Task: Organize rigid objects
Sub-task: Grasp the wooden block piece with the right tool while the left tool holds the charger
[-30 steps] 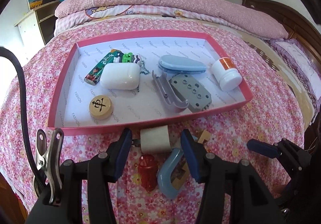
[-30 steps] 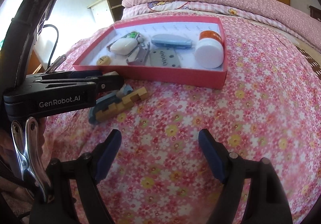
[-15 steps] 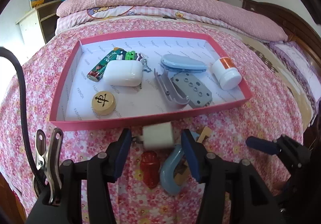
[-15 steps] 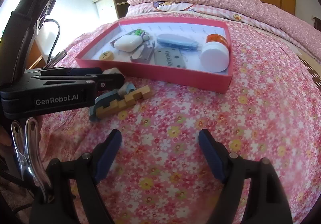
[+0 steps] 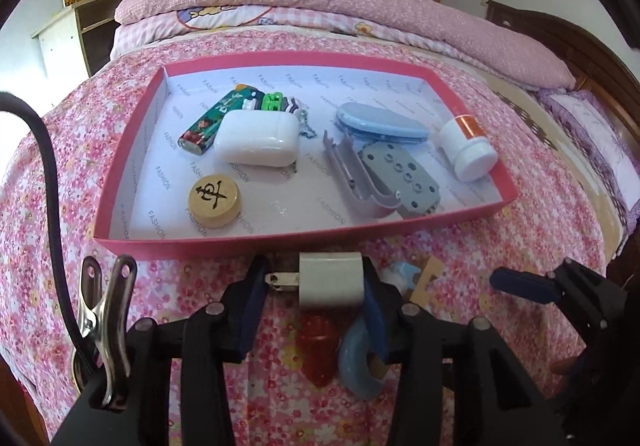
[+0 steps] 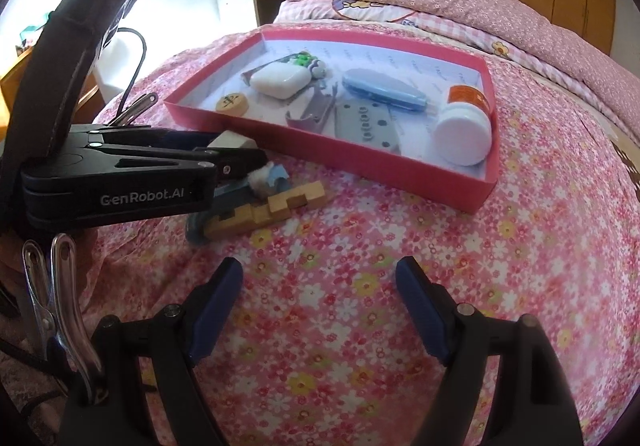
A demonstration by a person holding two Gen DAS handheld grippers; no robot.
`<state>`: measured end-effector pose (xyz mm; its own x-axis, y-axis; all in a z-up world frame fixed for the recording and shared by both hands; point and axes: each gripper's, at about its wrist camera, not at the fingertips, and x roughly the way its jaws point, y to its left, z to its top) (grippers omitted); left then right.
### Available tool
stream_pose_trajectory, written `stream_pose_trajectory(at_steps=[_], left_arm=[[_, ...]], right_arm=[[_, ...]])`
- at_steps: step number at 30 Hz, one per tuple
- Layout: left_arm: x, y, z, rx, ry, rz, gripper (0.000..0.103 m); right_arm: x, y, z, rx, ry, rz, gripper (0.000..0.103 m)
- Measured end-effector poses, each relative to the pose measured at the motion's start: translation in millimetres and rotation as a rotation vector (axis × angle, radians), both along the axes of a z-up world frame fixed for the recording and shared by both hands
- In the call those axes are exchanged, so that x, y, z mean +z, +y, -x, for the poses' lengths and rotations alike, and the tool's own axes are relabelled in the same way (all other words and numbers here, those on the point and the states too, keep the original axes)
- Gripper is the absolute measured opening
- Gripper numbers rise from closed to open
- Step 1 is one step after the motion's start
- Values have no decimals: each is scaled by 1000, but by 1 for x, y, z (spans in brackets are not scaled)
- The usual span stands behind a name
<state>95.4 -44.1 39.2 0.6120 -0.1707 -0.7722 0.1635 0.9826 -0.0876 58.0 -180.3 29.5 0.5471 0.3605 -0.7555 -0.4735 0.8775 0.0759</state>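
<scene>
White charger plug sits low in the middle of the left wrist view, between the blue pads of the left gripper, whose jaws are closing: the right pad lies against its side, while a gap shows between its metal prongs and the left pad. Its long axis runs across the frame, prongs pointing left, just short of the near wall of the pink tray. Printed all over the tray's white lining is the word "FASHION"; a round wooden chess piece inside bears a black Chinese character, and a dark garment at upper left reads "MER". In the right wrist view the left gripper's black body carries "GenRobot.AI". Everything rests on a pink flowered bedspread, with folded pink quilts, wooden wardrobes and a white shelf beyond. Right gripper hangs over bare bedspread at lower centre, jaws spread wide with nothing between them. Beside the plug lie a red piece, a blue ring and a notched wooden block.
</scene>
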Motion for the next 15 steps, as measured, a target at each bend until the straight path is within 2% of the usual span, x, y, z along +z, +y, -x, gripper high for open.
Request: stream_pose_trajectory(at_steps=[6, 13, 14, 15], left_arm=[[13, 21, 7, 23, -19, -26, 46], [13, 45, 12, 50, -28, -29, 46], [12, 46, 12, 52, -30, -27, 46], [12, 49, 12, 52, -33, -18, 46]], right_arm=[[7, 14, 1, 71, -45, 13, 82], [1, 35, -17, 107, -14, 16, 87], [0, 37, -20, 110, -17, 25, 88], [0, 38, -22, 114, -21, 31, 93]])
